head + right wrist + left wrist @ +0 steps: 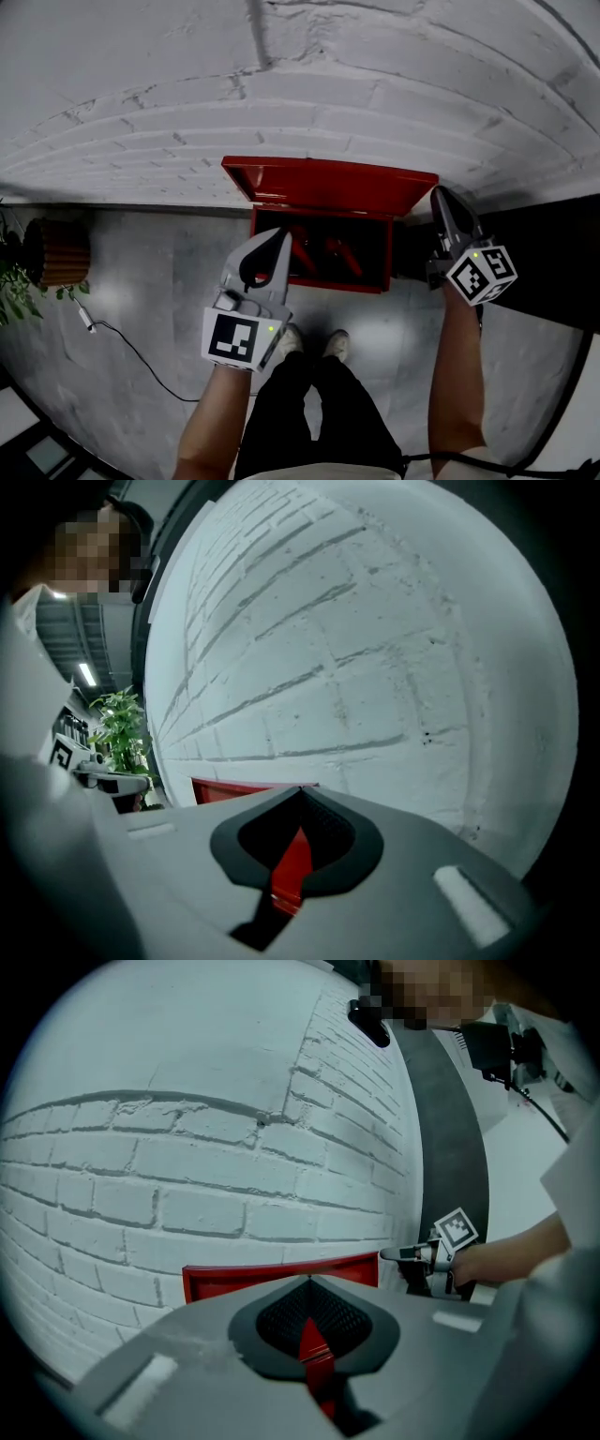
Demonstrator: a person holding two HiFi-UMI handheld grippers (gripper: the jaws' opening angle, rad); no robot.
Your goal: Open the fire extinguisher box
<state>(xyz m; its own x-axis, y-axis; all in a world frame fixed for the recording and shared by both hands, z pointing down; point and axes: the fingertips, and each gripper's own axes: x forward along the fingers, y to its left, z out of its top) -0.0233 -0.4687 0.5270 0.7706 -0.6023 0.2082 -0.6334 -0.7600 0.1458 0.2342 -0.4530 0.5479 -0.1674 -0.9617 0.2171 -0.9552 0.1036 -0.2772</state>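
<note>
Red metal fire extinguisher box [323, 279] is seen on the grey floor [159, 281] against the white brick wall [281, 94], its lid [328, 180] raised. Left tongs [280, 232] and right tongs [439, 193] are held closed and empty near it.

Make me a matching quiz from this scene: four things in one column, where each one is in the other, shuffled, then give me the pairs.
Things
1. box lid
2. potted plant
3. left hand-held gripper
4. right hand-held gripper

Places
A. at the right end of the box
B. raised against the brick wall
C. far left on the floor
D. over the box's left front

Pairs: 1-B, 2-C, 3-D, 4-A
</note>
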